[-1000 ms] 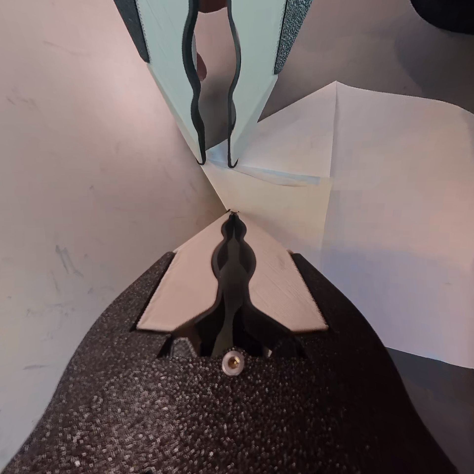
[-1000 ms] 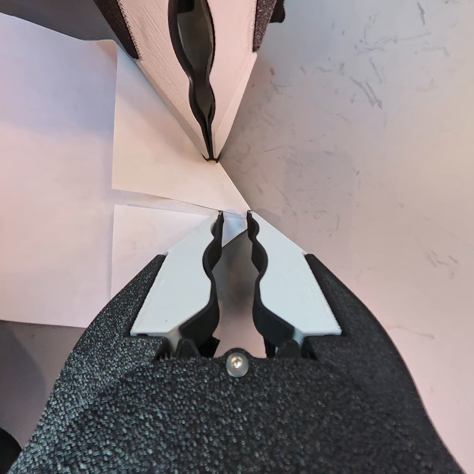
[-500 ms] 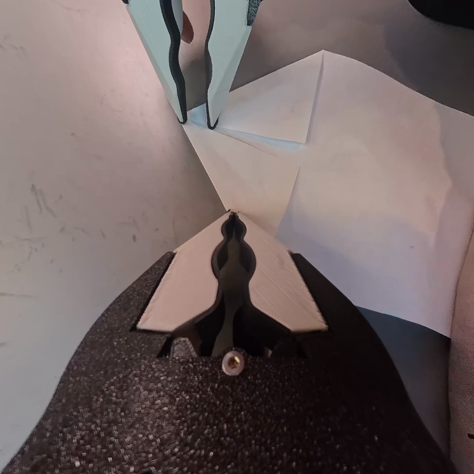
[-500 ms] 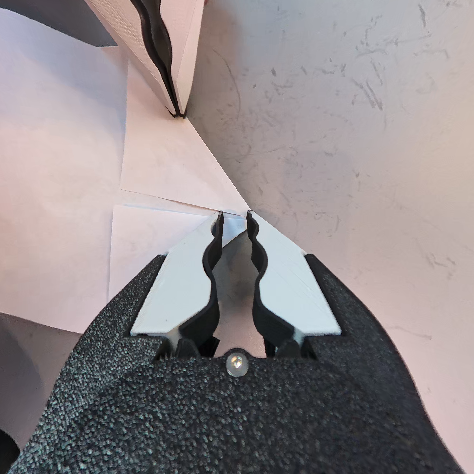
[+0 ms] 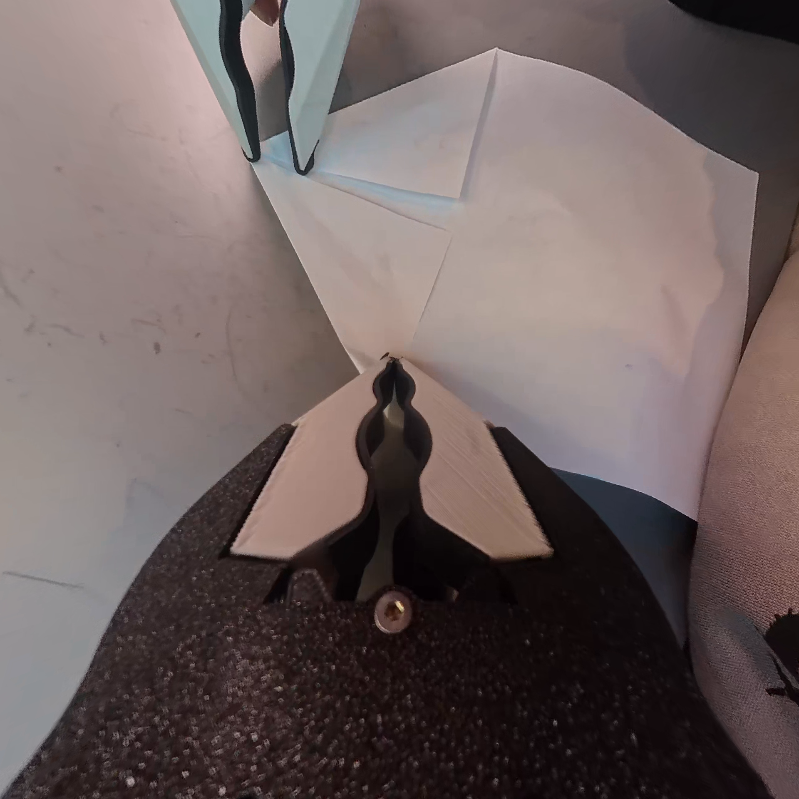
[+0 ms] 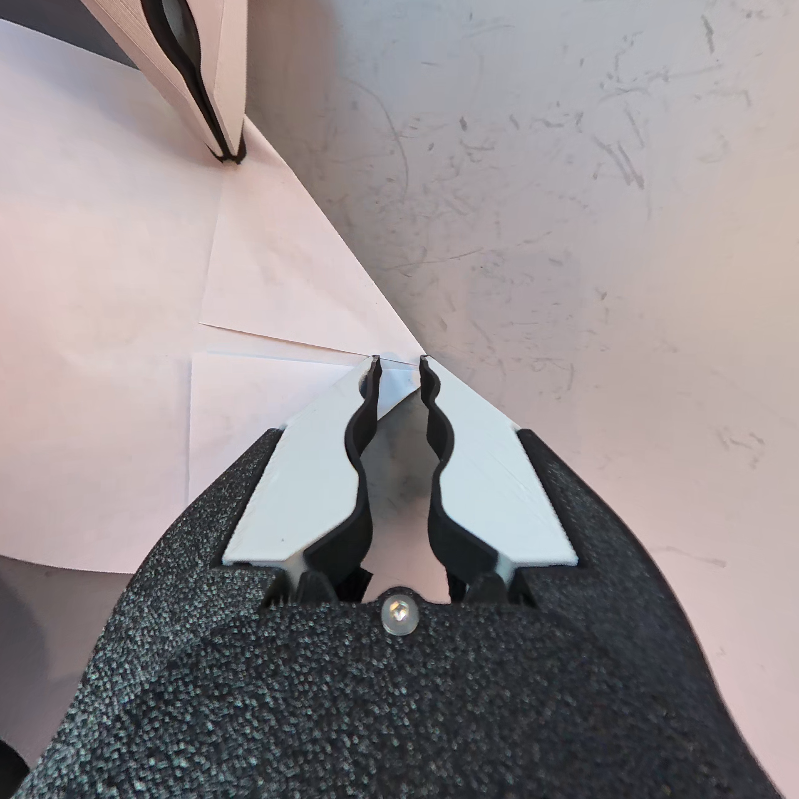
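folded paper (image 5: 562, 242) on table (image 6: 583, 216): left gripper (image 5: 392, 359) pressed together at its edge, right gripper (image 6: 400, 358) spread over its tip.

The left gripper (image 5: 392, 361) has its jaws pressed together; opposite it, the right gripper (image 6: 400, 359) points back, jaws parted.

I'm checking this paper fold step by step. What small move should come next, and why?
Probably slide the shut left gripper along the slanted fold of the white paper toward the open right gripper, whose tips straddle the point: that crease lies between them.
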The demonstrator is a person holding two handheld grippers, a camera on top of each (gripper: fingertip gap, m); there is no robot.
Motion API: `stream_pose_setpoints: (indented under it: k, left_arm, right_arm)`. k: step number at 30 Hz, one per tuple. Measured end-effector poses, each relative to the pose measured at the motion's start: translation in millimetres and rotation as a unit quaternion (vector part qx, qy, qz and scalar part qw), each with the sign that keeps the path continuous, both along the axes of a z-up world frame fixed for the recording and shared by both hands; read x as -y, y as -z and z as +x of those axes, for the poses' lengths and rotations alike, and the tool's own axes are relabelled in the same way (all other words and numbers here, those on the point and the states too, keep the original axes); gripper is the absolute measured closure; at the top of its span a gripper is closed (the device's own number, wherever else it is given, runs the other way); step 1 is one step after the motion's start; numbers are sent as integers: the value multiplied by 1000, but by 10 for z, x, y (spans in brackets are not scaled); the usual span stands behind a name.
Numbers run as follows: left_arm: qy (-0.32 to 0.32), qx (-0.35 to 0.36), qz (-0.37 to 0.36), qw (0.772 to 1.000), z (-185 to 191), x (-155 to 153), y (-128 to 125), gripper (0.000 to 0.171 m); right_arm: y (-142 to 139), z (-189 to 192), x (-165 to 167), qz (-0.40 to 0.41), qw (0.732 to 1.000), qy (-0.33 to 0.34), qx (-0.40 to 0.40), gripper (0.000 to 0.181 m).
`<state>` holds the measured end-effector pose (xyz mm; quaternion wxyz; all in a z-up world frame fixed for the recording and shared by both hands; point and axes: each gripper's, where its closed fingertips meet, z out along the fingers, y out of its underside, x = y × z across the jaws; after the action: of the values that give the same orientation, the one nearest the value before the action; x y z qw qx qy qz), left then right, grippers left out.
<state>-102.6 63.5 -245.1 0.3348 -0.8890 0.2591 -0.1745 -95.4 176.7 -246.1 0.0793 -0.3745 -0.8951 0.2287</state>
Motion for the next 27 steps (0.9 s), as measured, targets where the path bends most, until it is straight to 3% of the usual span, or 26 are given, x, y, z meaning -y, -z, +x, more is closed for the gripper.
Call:
stream_pose_setpoints:
  k: [11,13,16,19,23,27]
  left_arm:
    - [-19,39,-57,997,0,226,-22,171]
    - [-7,91,-76,993,39,246,-164,171]
    - [-10,181,-41,982,6,95,-556,169]
    - [-43,118,-32,992,-202,-150,-406,166]
    - [-21,-4,-51,998,-219,-221,-16,164]
    - [-19,-49,-23,998,-199,-233,-2,171]
  right_arm:
    - [-3,2,1,6,1000,10,-15,164]
    - [-4,3,-2,11,1000,14,-17,163]
    - [-7,-3,-8,7,999,22,-23,163]
    - [-9,-7,-17,0,999,34,-26,163]
    - [-68,-11,-61,3,997,66,-41,148]
    - [-308,170,-74,-38,990,114,-73,144]
